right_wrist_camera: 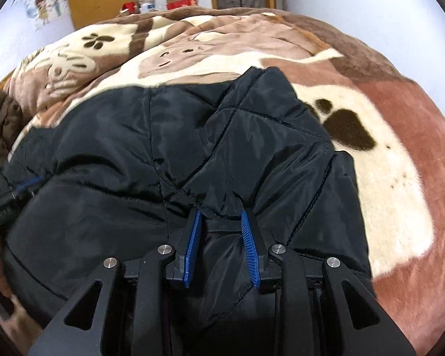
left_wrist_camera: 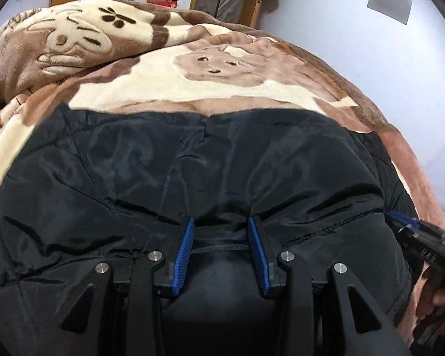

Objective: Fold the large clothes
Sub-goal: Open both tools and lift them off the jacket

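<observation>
The black jacket (left_wrist_camera: 210,172) lies on the bed's blanket (left_wrist_camera: 169,89). The left gripper (left_wrist_camera: 221,222) and right gripper (right_wrist_camera: 221,215) each pinch its near edge at 6 o'clock. Lift both together, carry toward 12 o'clock, and keep the edge straight.

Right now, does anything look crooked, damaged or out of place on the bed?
Nothing looks damaged or spilled. The black jacket lies bunched on the blanket, its far right corner sticking out askew, while the left gripper and right gripper pinch its near edge.
</observation>
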A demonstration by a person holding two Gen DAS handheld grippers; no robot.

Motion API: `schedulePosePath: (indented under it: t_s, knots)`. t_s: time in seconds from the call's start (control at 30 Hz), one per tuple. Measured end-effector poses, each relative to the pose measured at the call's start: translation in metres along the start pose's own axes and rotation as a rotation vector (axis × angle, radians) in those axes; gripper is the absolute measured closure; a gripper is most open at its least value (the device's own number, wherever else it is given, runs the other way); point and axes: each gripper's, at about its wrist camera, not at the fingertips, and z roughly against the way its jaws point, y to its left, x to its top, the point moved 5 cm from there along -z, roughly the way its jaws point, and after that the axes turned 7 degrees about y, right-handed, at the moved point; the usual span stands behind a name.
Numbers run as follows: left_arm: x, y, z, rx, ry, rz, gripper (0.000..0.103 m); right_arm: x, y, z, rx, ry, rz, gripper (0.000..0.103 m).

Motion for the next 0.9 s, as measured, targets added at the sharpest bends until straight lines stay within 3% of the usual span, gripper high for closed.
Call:
schedulePosePath:
  t_s: [0.07,0.17,0.33,0.43,0.6,0.77,0.9]
  knots:
    - [0.001,0.005,0.018,-0.025,-0.016,0.006,0.065,0.005,-0.001,0.027,0.018,-0.078,0.001,0.075]
    - [0.004,0.022,0.050,-0.018,-0.080,0.008,0.065,0.013,-0.012,0.045,0.034,-0.126,-0.018,0.075]
    - [0.000,0.096,0.072,0.115,-0.117,0.113,0.065,0.005,-0.049,0.001,-0.020,-0.006,-0.077,0.075]
    - [-0.017,0.129,0.060,0.102,-0.066,0.199,0.065,0.000,-0.048,-0.010,-0.051,-0.016,-0.031,0.075]
    - [-0.024,0.128,0.052,0.104,-0.049,0.172,0.065,0.010,-0.042,0.001,-0.100,-0.007,-0.019,0.075]
    - [-0.030,0.119,0.095,0.106,-0.140,0.158,0.065,-0.001,-0.027,0.049,-0.024,-0.087,0.005,0.073]
    - [-0.047,0.111,0.110,0.145,-0.137,0.145,0.065,-0.027,-0.008,0.062,0.025,-0.088,0.043,0.073]
